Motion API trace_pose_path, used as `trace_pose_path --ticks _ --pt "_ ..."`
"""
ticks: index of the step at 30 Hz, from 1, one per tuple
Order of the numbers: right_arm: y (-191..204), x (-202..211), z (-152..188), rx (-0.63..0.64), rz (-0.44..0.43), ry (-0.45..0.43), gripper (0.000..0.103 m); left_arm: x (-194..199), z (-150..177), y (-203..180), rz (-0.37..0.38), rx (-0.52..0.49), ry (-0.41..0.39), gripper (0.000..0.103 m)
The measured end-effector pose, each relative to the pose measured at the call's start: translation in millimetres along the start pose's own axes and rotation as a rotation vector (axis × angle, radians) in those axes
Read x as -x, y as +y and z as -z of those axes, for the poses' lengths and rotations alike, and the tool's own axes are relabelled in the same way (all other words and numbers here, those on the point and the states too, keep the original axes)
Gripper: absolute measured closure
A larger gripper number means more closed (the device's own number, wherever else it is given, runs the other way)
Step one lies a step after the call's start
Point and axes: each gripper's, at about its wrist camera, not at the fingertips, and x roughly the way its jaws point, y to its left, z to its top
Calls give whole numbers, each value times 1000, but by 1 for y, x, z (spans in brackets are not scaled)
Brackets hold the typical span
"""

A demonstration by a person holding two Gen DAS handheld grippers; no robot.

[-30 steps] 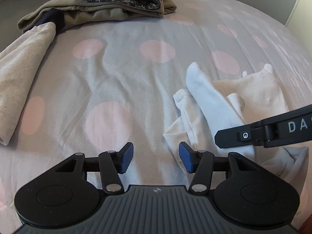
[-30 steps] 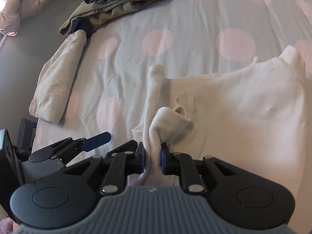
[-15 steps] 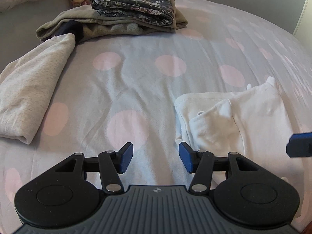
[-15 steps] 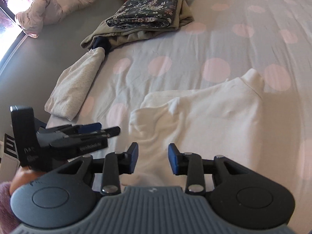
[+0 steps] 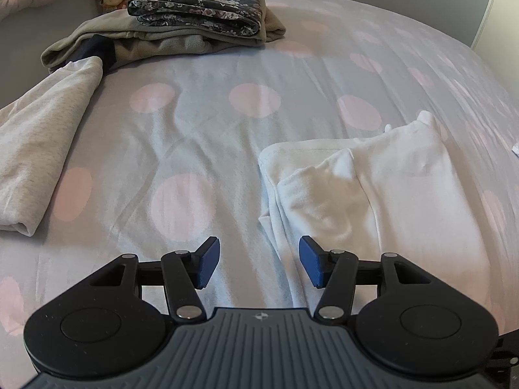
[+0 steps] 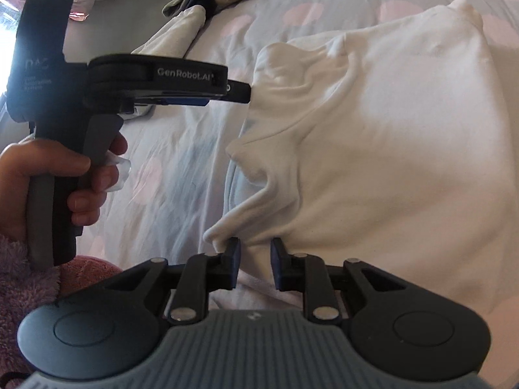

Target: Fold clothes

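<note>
Fingers (image 6: 233,261) closing around rumpled, half-folded white top's (image 6: 389,149) hem.

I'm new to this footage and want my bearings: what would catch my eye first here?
The white top spread across the polka-dot bedsheet, one side folded in. The right hand-held gripper is closing at its near edge, fabric between the jaws but not yet pinched. The left hand-held gripper hovers open over the sheet, and a dark floral garment tops a pile at the far end.
</note>
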Motion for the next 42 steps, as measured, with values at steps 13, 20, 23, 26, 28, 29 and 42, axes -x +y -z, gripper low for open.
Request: trace_pose_path --ticks 13,20,23,26,28,29,42 --pt "64 13 24 348 174 -80 39 -5 1 -2 -13 -19 15 51" --pt "72 -6 19 396 277 -79 72 -8 3 -1 -18 -17 29 51" --pt "73 -3 23 429 295 -78 89 -8 3 0 -15 -16 30 51" --pt "84 3 31 499 307 -59 90 -8 2 1 -12 -16 31 51" --pt "91 2 36 548 322 -33 91 -8 2 1 -10 -17 31 51" --pt "93 1 38 571 333 -18 91 -8 2 1 -10 -17 32 51" --pt "69 -36 30 517 323 133 90 -18 6 -3 -14 -35 75 51"
